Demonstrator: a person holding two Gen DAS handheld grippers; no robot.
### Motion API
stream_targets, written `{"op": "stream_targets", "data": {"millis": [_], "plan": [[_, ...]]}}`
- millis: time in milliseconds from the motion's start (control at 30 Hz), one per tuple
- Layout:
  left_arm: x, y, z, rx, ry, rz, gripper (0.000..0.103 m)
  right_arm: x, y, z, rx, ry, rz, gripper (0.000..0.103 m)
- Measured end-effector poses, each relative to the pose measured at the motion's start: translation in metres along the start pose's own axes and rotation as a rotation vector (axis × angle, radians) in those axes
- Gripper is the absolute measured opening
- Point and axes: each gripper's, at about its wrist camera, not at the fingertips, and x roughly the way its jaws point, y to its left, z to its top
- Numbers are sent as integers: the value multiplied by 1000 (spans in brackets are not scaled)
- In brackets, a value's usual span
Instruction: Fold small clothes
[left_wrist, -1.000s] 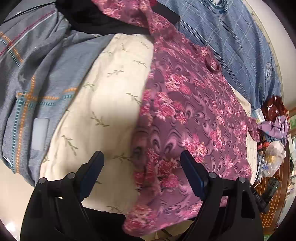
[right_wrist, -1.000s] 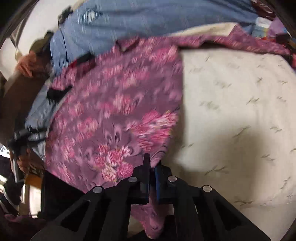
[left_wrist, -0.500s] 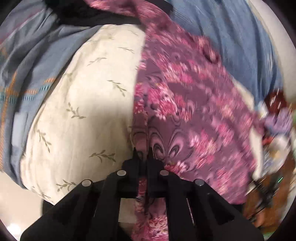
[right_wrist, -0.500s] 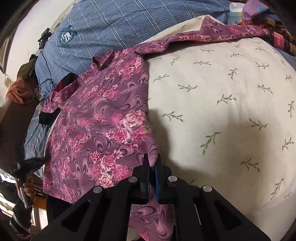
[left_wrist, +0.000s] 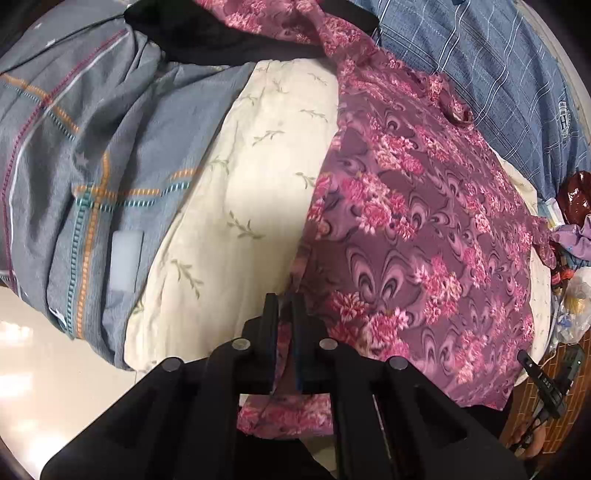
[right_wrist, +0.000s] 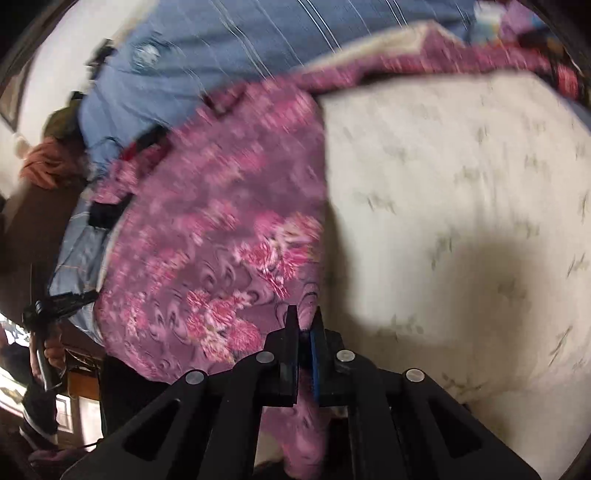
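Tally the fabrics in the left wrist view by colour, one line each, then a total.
Purple floral garment: 1
Cream leaf-print bedding: 1
Grey striped cloth: 1
Blue checked cloth: 1
Black cloth: 1
Total: 5

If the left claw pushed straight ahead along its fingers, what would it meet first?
Probably more of the purple floral garment it already pinches; the left claw points along the garment's edge, beside the cream bedcover.

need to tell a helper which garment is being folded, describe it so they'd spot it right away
Find the cream leaf-print quilt. Spread over it is the purple floral shirt, its near edge pinched by both grippers. Neighbouring fabrics are grey or blue with stripes or checks; only this has pink flowers.
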Motion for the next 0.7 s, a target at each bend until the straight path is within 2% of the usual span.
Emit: {"op": "stream_targets", "data": {"millis": [33, 100, 133, 167, 233, 300, 367, 433, 533, 633, 700], "plan": [[-7, 0, 0, -1, -25, -4, 5, -3, -2, 1, 14, -5, 3, 10], [-25, -4, 6, 5, -80, -24, 13, -17, -2, 8, 17, -60, 22, 11], [-35, -9, 11, 1, -114, -49, 25, -27, -2, 16, 18, -105, 26, 15], [-40, -14, 15, -2, -136, -65, 44, -33, -2, 24, 22, -137, 30, 24], [-46, -28, 23, 1, -163, -73, 64, -40, -6, 43, 40, -196, 39, 34], [-40, -55, 34, 35, -166, -91, 64, -34, -6, 71, 46, -236, 48, 37], [-26, -76, 42, 71, -147, -87, 65, -19, -5, 95, 68, -238, 60, 42], [-8, -93, 49, 81, -119, -85, 65, 5, -7, 124, 96, -233, 50, 42], [19, -109, 57, 57, -68, -102, 65, 41, -8, 162, 137, -215, 13, 42], [35, -120, 66, 24, -45, -123, 65, 73, -6, 186, 180, -209, 82, 41], [39, -127, 75, 31, -48, -125, 65, 90, 2, 201, 141, -169, 40, 11]]}}
